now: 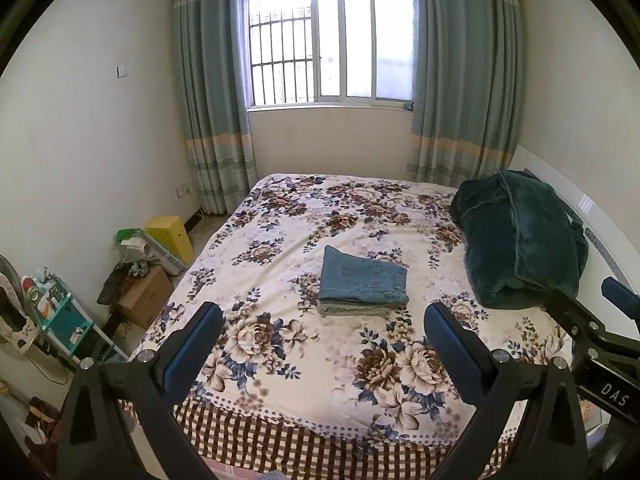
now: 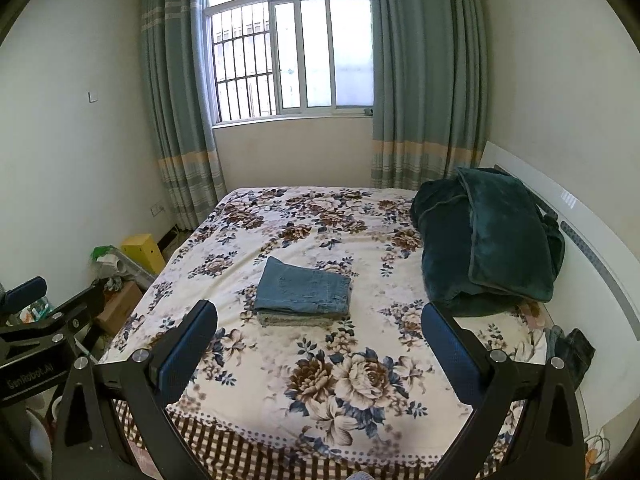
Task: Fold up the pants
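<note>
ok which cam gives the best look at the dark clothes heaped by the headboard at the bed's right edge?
Right wrist view. The dark clothes show there as a small crumpled heap at the bed's edge, beside the white headboard. In the left wrist view that spot is hidden behind the right hand-held gripper, so nothing of them shows.

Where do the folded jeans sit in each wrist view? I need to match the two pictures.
Left wrist: folded jeans lie on the floral bedspread just right of centre, above the gap between the open fingers.
Right wrist: folded jeans lie just left of centre, nearer the left finger.
Shared landmark: the dark green blanket bundle, right of the jeans in both.
</note>
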{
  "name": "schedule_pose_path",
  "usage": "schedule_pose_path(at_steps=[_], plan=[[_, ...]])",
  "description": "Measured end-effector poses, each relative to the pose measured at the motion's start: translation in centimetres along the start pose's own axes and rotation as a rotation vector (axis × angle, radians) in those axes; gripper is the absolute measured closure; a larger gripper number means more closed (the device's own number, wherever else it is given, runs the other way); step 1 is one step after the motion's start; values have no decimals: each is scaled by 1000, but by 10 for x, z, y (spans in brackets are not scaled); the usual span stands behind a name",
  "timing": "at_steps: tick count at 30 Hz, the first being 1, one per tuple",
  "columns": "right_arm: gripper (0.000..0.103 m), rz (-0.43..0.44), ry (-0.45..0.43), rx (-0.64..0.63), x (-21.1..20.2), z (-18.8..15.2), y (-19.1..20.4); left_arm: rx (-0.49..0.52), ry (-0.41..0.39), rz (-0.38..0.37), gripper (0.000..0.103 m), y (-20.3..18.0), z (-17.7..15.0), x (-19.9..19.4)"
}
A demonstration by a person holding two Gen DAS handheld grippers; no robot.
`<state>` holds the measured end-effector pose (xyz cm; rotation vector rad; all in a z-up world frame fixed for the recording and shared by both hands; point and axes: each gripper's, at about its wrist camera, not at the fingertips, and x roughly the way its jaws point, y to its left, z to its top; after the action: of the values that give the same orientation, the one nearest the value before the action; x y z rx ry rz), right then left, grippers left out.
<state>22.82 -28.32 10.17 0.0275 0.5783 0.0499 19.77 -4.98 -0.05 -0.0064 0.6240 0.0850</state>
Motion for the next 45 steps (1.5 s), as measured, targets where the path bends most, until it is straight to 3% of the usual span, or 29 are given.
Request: schedule_pose_path(at_steps=[45], plan=[[0, 8, -4, 11, -4, -8, 0, 15, -8, 0, 0, 2, 0, -13]])
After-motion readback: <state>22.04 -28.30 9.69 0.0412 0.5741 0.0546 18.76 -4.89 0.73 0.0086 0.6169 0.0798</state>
